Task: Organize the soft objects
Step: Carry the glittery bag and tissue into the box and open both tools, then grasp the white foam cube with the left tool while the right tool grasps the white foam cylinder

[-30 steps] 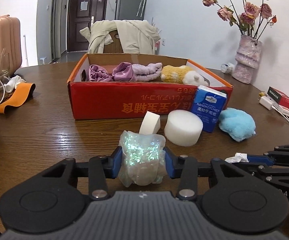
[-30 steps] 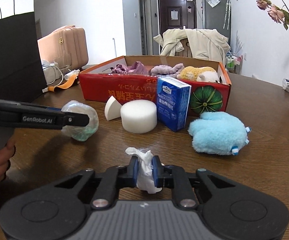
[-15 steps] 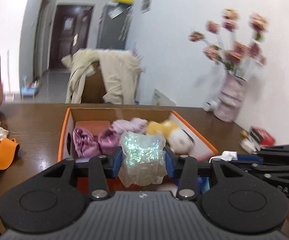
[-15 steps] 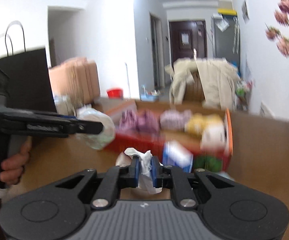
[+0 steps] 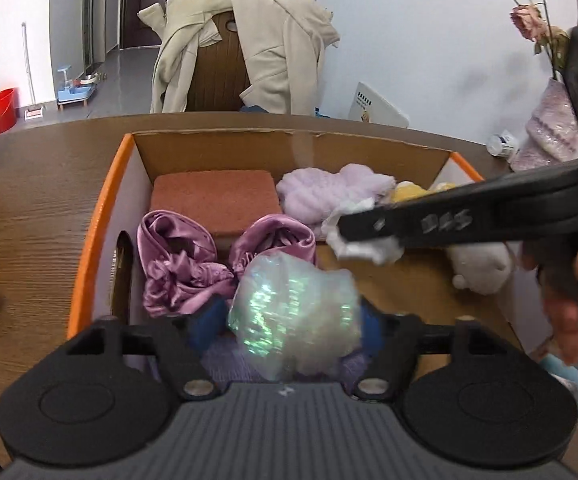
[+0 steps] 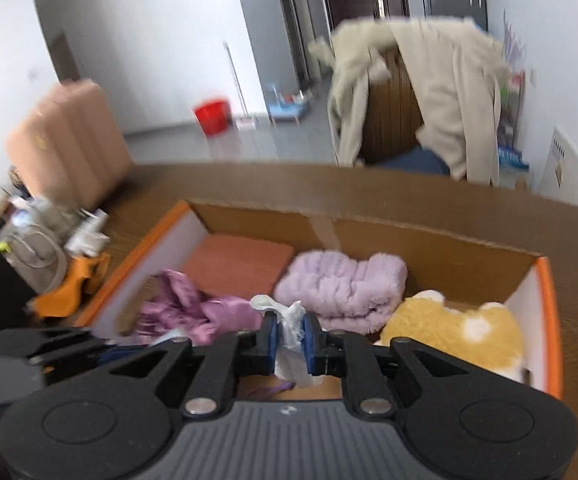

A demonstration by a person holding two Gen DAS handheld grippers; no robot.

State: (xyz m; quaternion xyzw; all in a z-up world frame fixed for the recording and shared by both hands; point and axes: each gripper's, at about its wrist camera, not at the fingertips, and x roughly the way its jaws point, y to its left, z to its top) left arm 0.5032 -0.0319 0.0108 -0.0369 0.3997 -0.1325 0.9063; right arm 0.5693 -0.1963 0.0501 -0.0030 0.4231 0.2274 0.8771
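Purple satin cloth (image 5: 181, 264) beside pink sponge (image 5: 215, 200), box (image 5: 89, 248).

Bright, even daylight — right view motion-blurred, edges warped.

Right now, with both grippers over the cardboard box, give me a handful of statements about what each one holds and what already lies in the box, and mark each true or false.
1. The left gripper is shut on the iridescent plastic wad. True.
2. The right gripper is open with nothing in it. False: it is shut on a crumpled white tissue.
3. A purple satin cloth lies inside the cardboard box. True.
4. The terracotta sponge block sits on the table outside the box. False: it lies inside, by the far wall.
5. A yellow plush toy lies in the box beside the lilac fuzzy cloth. True.
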